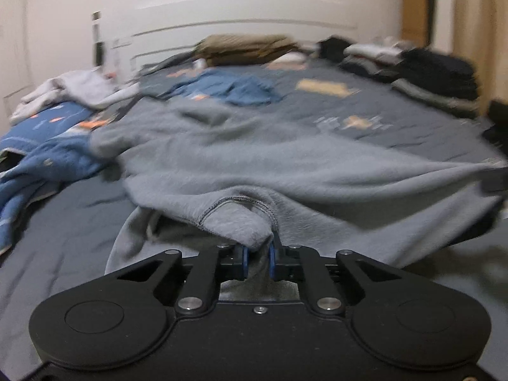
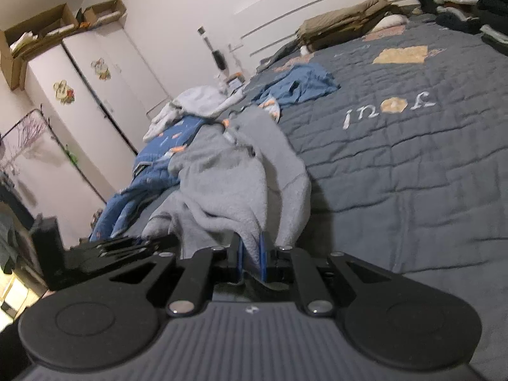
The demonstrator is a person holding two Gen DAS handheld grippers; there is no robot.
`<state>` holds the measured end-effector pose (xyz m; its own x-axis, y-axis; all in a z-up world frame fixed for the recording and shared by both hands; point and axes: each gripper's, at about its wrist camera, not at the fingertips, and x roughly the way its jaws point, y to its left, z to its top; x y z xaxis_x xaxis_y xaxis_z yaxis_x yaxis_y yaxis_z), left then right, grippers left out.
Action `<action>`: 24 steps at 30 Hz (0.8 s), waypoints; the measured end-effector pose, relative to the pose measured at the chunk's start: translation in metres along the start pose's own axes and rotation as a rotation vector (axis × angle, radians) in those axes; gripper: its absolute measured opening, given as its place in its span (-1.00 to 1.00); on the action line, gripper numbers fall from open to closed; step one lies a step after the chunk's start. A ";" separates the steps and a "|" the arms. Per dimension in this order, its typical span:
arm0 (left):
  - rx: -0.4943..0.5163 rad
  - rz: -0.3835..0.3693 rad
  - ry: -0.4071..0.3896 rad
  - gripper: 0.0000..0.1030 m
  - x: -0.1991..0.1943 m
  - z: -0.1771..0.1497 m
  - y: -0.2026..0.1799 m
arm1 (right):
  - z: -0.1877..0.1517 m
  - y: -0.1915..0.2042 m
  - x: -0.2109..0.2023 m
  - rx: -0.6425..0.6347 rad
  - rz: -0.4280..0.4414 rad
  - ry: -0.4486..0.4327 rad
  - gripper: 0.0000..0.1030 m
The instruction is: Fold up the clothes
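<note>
- The left gripper [image 1: 257, 255] is clamped on a stitched edge of the grey fleece garment [image 1: 241, 165]; a fold of the fabric sits pinched between its blue pads [image 1: 243, 258].
- The right gripper [image 2: 252, 262] is likewise closed on the same grey fleece garment [image 2: 228, 187], with cloth bunched between its blue-lined fingers.
- In the left wrist view the garment lies spread across the near part of the bed, its far side stretching toward the right edge of the picture.
- In the right wrist view the left gripper [image 2: 127, 247] shows as a dark shape low on the left, close beside the hanging fleece.
- The garment rests on a grey-blue quilted bedspread [image 2: 397, 174], which carries white stitched letters around an orange patch [image 2: 393, 105]; upside down they look like "jo", then the patch, then "ni", but I cannot read the word with certainty.
- A tan rectangular patch [image 2: 401, 54] sits further up the bedspread.
- Blue clothes with orange marks [image 1: 47, 158] lie to the left of the fleece, and another blue piece [image 1: 235, 90] lies beyond it.
- Pale clothes [image 1: 73, 90] are heaped at the far left of the bed.
- Dark and light stacks of clothes [image 1: 422, 70] stand at the far right, near the headboard.
- A white wardrobe [image 2: 82, 95] bears cartoon stickers [image 2: 65, 92]; no writing on them is readable.
- Cardboard boxes [image 2: 41, 36] sit on top of the wardrobe.
</note>
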<state>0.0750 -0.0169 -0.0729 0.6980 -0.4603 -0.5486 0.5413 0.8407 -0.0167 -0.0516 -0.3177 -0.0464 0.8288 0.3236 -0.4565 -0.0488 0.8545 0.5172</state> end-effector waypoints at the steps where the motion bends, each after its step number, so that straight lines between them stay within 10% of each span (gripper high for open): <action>1: -0.006 -0.045 -0.023 -0.79 -0.007 0.004 -0.004 | 0.005 -0.001 -0.006 0.017 0.004 -0.017 -0.81; 8: -0.093 -0.368 -0.173 -0.79 -0.059 0.027 -0.012 | 0.042 -0.004 -0.067 0.015 0.010 -0.134 -0.80; 10: -0.095 -0.362 -0.160 -0.79 -0.060 0.027 -0.011 | 0.046 -0.005 -0.073 -0.009 0.011 -0.114 -0.80; 17: 0.002 0.027 0.076 -0.47 -0.004 0.009 -0.018 | 0.013 -0.028 -0.025 -0.050 -0.089 0.063 -0.79; 24: 0.046 0.017 -0.099 0.18 -0.042 0.031 -0.032 | 0.006 -0.030 -0.018 -0.046 -0.098 0.059 -0.79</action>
<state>0.0427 -0.0334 -0.0230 0.7490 -0.4739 -0.4630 0.5482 0.8357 0.0315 -0.0616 -0.3518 -0.0497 0.7965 0.2599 -0.5459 0.0041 0.9006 0.4347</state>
